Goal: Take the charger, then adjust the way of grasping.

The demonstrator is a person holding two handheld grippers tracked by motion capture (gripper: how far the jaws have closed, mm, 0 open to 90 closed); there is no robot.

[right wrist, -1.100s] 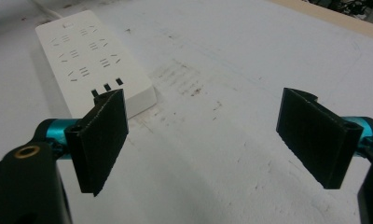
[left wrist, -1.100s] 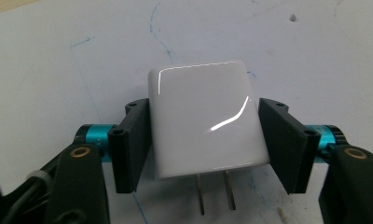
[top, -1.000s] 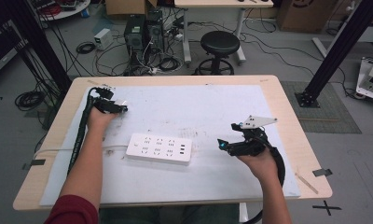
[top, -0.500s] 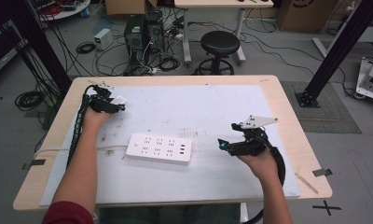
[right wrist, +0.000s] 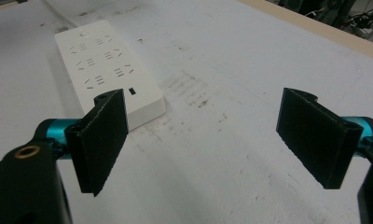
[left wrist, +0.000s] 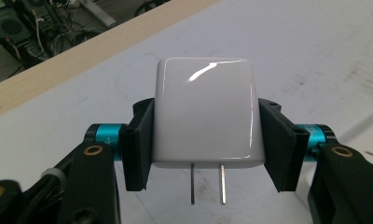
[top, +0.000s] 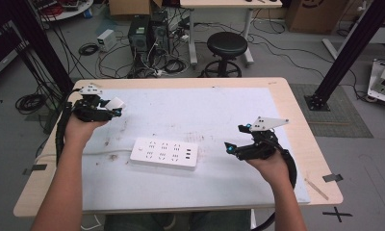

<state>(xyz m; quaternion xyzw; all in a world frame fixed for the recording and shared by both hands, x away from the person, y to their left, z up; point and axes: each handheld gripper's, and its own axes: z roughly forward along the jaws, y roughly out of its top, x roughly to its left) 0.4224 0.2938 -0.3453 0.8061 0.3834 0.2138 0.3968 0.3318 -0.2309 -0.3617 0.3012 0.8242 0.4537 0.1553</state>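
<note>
A white plug adapter (left wrist: pixel 204 112) with two metal prongs pointing down is clamped between the jaws of my left gripper (left wrist: pixel 205 140). In the high view that left gripper (top: pixel 114 108) hovers over the table's far left with the adapter (top: pixel 115 103) at its tip. A white power strip (top: pixel 165 153) lies flat mid-table, its cable running off to the left. My right gripper (top: pixel 231 147) is held to the right of the strip, open and holding nothing. In the right gripper view the strip (right wrist: pixel 107 65) lies beyond the left jaw, and the gripper (right wrist: pixel 208 140) stands wide open.
A white mat (top: pixel 195 120) covers most of the wooden table (top: pixel 301 115). Behind the table are a black stool (top: pixel 226 45), a computer tower (top: pixel 140 31) and tangled cables on the floor. A black frame post (top: pixel 347 53) stands at right.
My left gripper has moved slightly toward the far left of the table with the adapter in it. The right gripper and the power strip have stayed put.
</note>
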